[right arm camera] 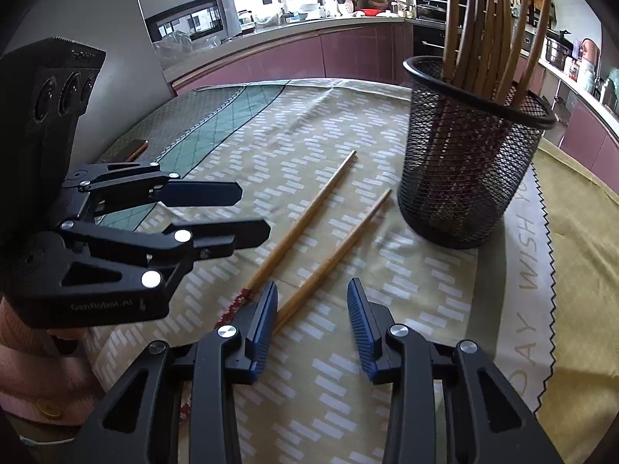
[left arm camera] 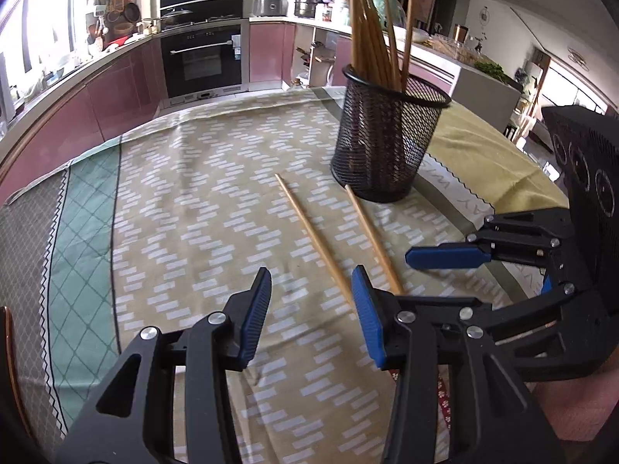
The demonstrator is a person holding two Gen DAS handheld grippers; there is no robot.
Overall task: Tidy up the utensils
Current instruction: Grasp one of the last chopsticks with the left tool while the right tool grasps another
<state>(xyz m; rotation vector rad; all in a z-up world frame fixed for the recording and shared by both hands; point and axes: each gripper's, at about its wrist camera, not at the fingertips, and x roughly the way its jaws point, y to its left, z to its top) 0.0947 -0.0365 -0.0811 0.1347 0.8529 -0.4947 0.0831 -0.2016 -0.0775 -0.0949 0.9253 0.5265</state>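
- Chopsticks (left arm camera: pixel 371 34) in the mesh holder (left arm camera: pixel 387 143): tops cut off by the frame edge.
- Loose chopsticks' (left arm camera: pixel 309 232) near ends hidden behind the left tool (left arm camera: pixel 311 309) (both views).

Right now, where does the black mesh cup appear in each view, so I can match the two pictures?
Left wrist view: mesh cup upper right of centre, behind the two loose chopsticks.
Right wrist view: mesh cup upper right, right of the chopsticks' far ends.
Shared landmark: the black oven, far behind the table in both views.

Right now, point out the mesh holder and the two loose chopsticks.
Mesh holder (left arm camera: pixel 381 147), left wrist view, front wall.
Left chopstick (left arm camera: pixel 309 234), left wrist view, mid-shaft.
Right chopstick (left arm camera: pixel 369 232), left wrist view, mid-shaft.
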